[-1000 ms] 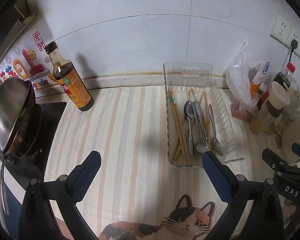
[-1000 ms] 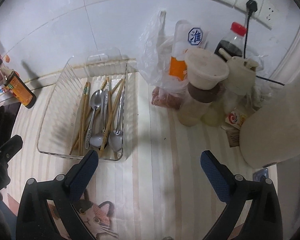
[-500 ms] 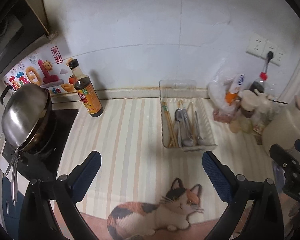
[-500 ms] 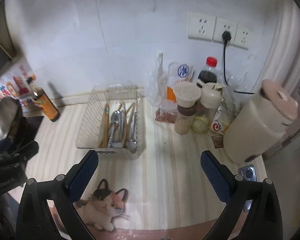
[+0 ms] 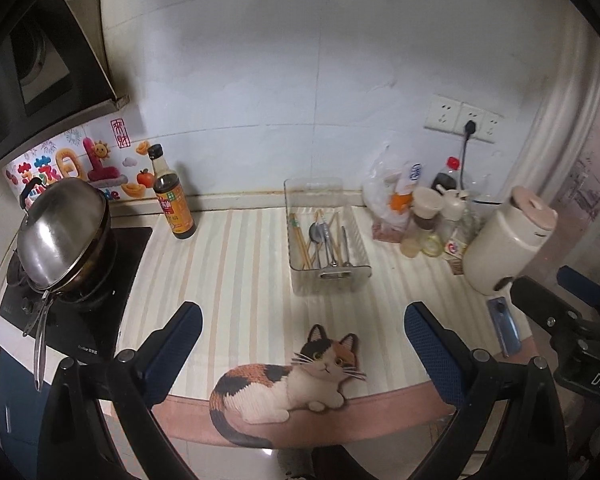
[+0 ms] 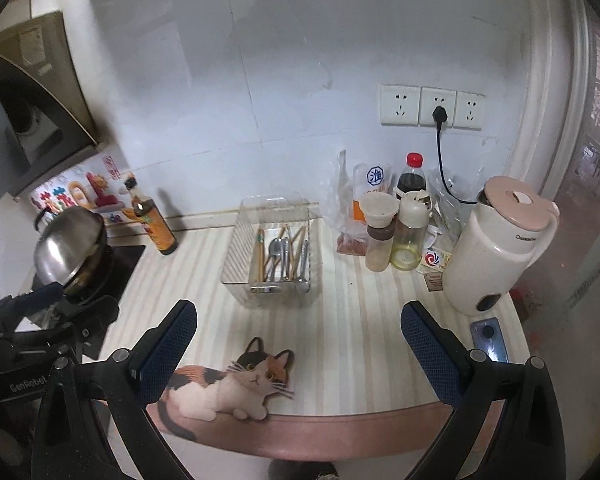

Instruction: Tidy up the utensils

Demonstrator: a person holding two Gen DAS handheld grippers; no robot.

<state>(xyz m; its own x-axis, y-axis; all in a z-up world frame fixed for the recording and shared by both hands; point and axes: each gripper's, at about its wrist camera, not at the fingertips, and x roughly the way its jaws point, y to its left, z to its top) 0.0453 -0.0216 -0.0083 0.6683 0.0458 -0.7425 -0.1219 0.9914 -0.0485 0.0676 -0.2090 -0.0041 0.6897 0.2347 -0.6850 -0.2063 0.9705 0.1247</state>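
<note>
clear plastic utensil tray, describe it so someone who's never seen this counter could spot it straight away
On the striped countertop mat, look between the dark soy sauce bottle on the left and the cluster of condiment jars on the right. The clear plastic utensil tray stands there against the white wall. It alone is see-through, holding wooden chopsticks and metal spoons.

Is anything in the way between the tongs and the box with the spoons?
Nothing visible. Only bare striped mat lies between the right tongs and the clear tray of spoons and chopsticks; both tongs are open and empty.
</note>
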